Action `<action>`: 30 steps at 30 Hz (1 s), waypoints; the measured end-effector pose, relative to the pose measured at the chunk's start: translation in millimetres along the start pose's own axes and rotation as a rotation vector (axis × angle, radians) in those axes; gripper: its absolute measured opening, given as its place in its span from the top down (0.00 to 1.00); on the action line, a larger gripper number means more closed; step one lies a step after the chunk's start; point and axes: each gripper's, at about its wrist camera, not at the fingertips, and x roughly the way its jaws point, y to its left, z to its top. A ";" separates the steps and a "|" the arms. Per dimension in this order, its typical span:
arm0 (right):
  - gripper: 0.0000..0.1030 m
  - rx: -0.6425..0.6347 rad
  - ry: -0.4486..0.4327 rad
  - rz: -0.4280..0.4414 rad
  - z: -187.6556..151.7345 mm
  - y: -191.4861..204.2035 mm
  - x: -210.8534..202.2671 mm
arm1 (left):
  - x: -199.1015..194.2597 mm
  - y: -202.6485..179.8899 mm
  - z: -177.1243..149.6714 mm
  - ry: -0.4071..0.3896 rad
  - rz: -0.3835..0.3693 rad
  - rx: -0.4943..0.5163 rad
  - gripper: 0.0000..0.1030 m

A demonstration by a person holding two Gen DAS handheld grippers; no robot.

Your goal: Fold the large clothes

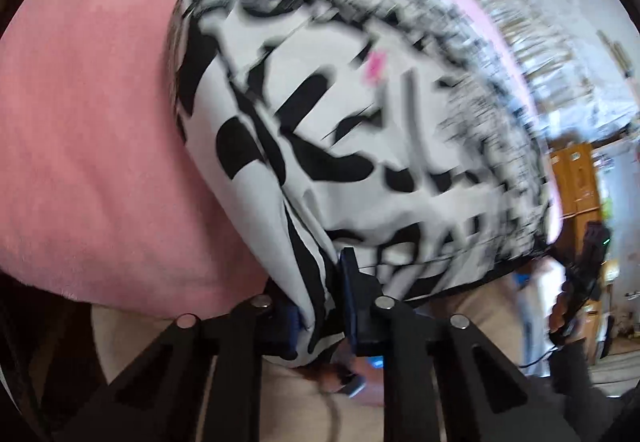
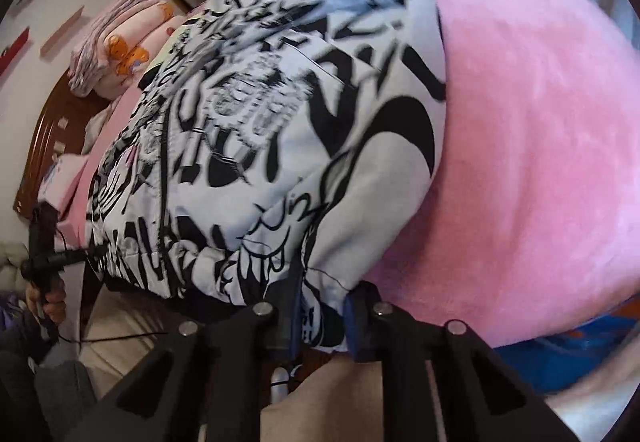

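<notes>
Pinching bunched hem cloth, the left gripper [image 1: 320, 306] and right gripper [image 2: 320, 316] each clamp a near corner of the white, black-graffiti-printed soft fabric garment [image 1: 352, 102], which lies spread over the fuzzy pink plush blanket [image 1: 88, 130]. Light and limp, it likely drapes; corner holds suit it.

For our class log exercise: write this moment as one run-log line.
left gripper: shut on black-and-white printed fabric garment | right gripper: shut on garment hem | surface: pink fleece blanket
</notes>
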 end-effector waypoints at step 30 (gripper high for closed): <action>0.41 0.223 -0.171 0.018 306.5 -19.8 44.2 | 7.9 43.6 296.3 -0.257 -0.096 -0.307 0.12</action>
